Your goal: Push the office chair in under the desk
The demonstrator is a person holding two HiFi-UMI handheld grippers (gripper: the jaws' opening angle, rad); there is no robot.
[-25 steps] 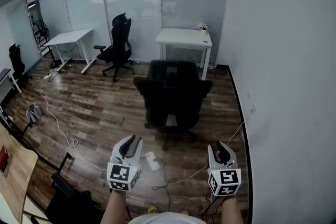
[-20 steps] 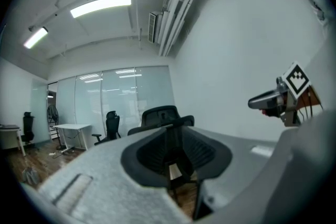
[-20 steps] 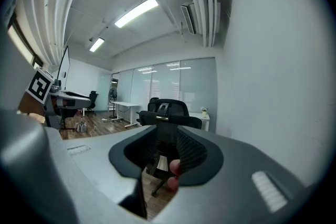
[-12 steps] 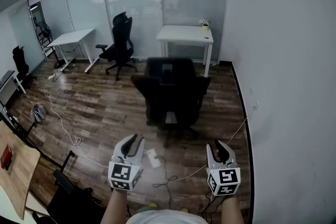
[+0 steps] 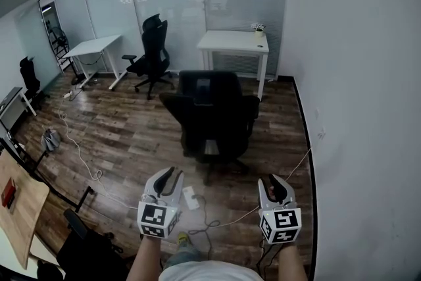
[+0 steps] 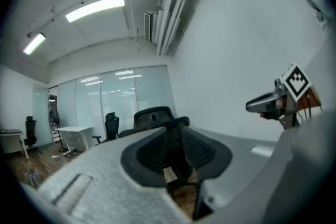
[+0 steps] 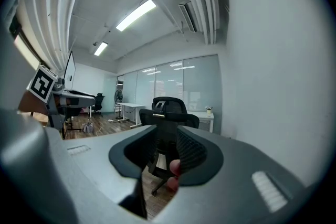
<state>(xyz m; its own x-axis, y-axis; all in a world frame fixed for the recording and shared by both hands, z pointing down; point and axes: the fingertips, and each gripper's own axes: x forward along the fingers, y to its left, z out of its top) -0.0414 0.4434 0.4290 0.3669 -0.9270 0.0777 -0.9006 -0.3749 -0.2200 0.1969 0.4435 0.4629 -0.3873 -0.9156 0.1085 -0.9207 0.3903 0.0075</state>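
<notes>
Holding left gripper (image 5: 170, 174) and right gripper (image 5: 277, 183) side by side, jaws parted, gripping nothing. Facing office chair (image 5: 214, 118) well ahead of jaws; desk (image 5: 233, 43) beyond.

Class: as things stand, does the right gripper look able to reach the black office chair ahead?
Probably, once nearer: the right gripper is short of the office chair; only floor and cable between.

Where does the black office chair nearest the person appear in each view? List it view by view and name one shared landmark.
Head view: office chair, centre, straight ahead of the person.
Left gripper view: office chair, centre, above and between the jaws.
Right gripper view: office chair, centre, between the jaws.
Shared landmark: white desk by the glass wall, left of the chair everywhere.
</notes>
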